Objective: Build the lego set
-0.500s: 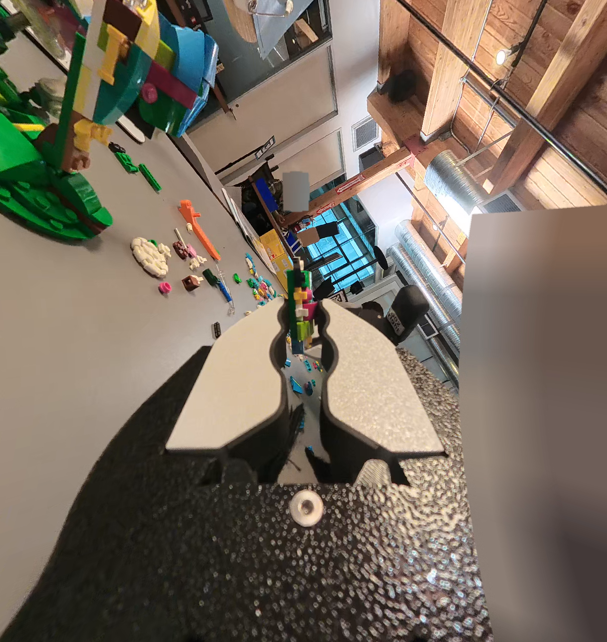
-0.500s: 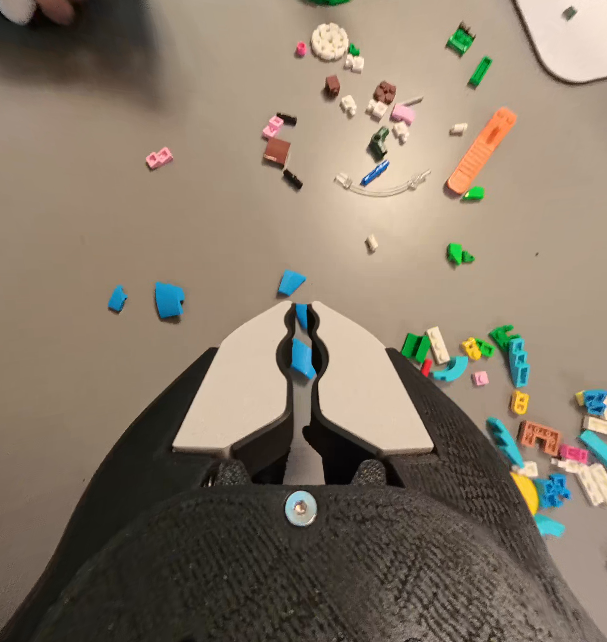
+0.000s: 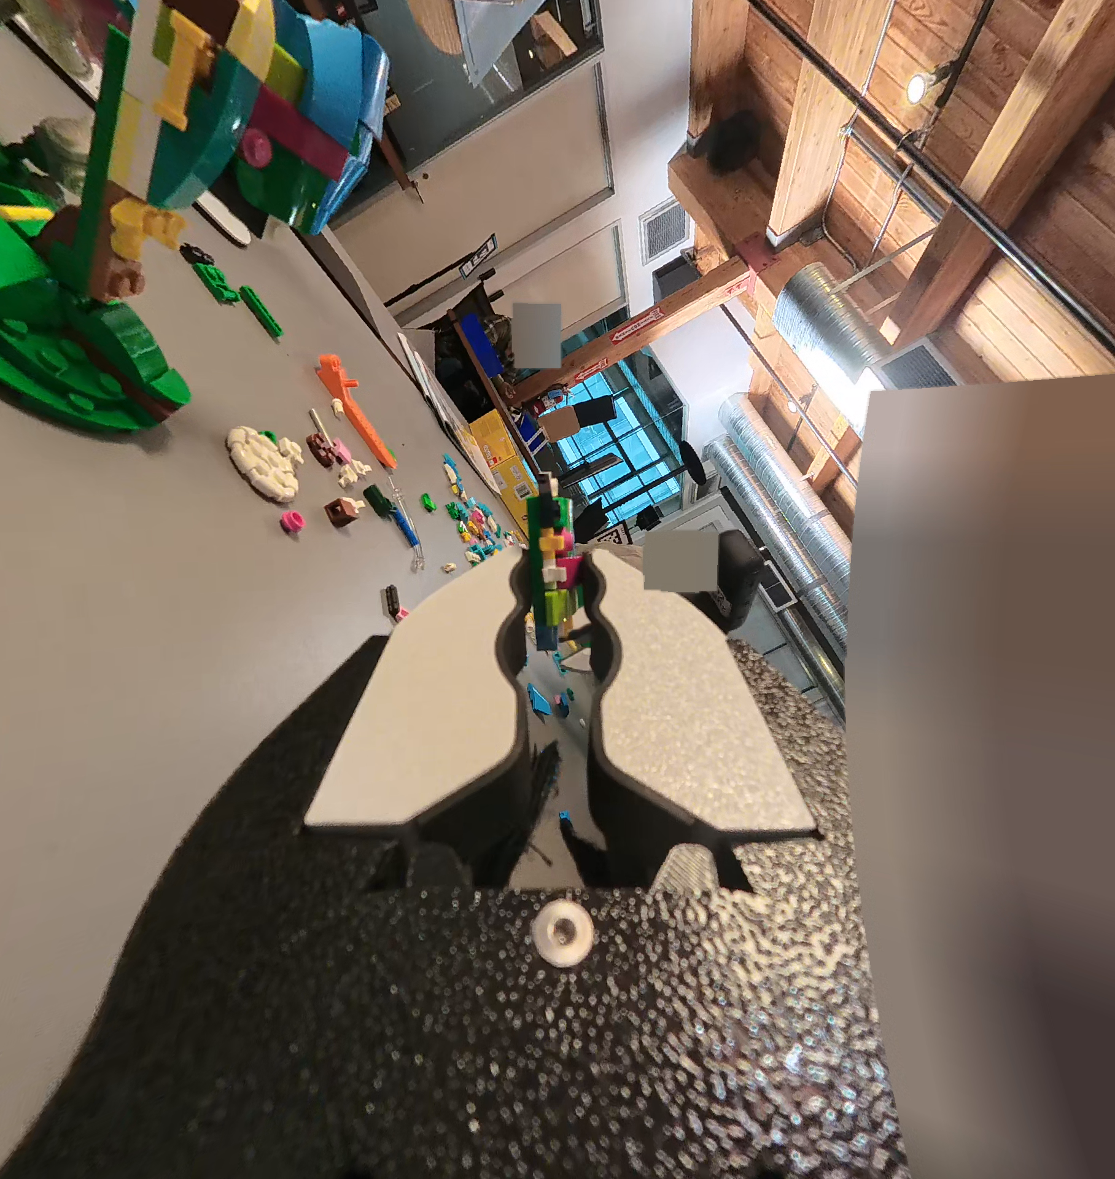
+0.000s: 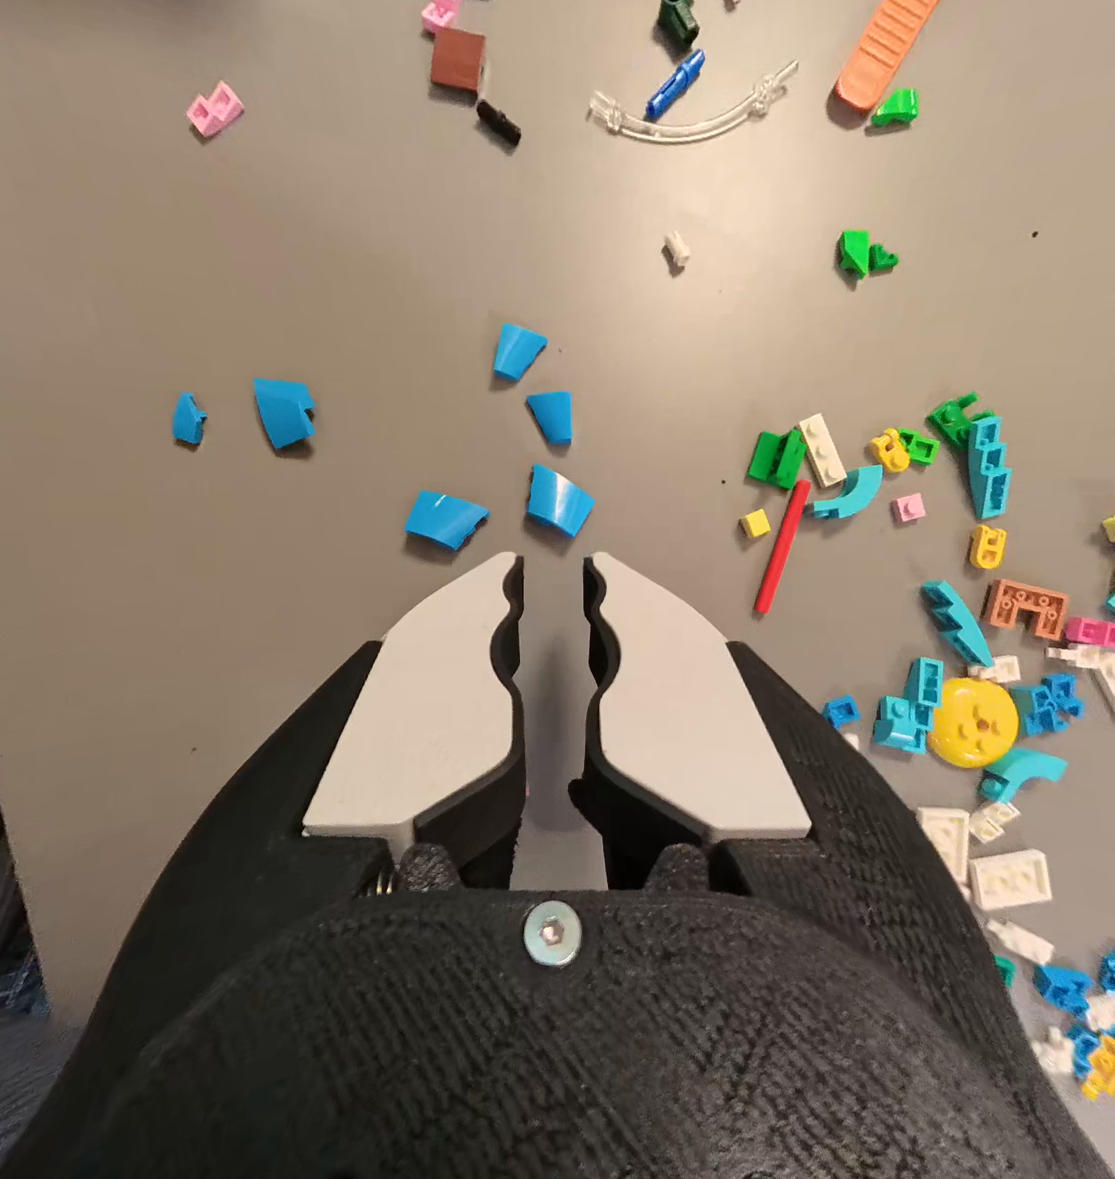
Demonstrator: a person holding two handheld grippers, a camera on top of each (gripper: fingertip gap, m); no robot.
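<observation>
Multicoloured lego stack in left grip, right empty

Multicoloured lego stack [image 3: 552,568] sits clamped at left gripper [image 3: 553,564] tips, lifted off grey table [image 3: 95,638]. Right gripper [image 4: 552,561] narrowly parted, holding nothing, blue curved pieces [image 4: 558,501] just ahead; mixed bricks [image 4: 976,714] at its right.

right gripper [image 4: 552,561]: now parted, empty | blue curved piece [image 4: 559,500]: released onto table [image 4: 127,268]

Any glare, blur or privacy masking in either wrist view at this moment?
Left wrist view: bright ceiling lamp blows out; grey masking patches cover the right side; the small multicolour lego assembly stays sharp. Right wrist view: soft sheen on the grey table, loose bricks at the lower right edge blurred.
</observation>
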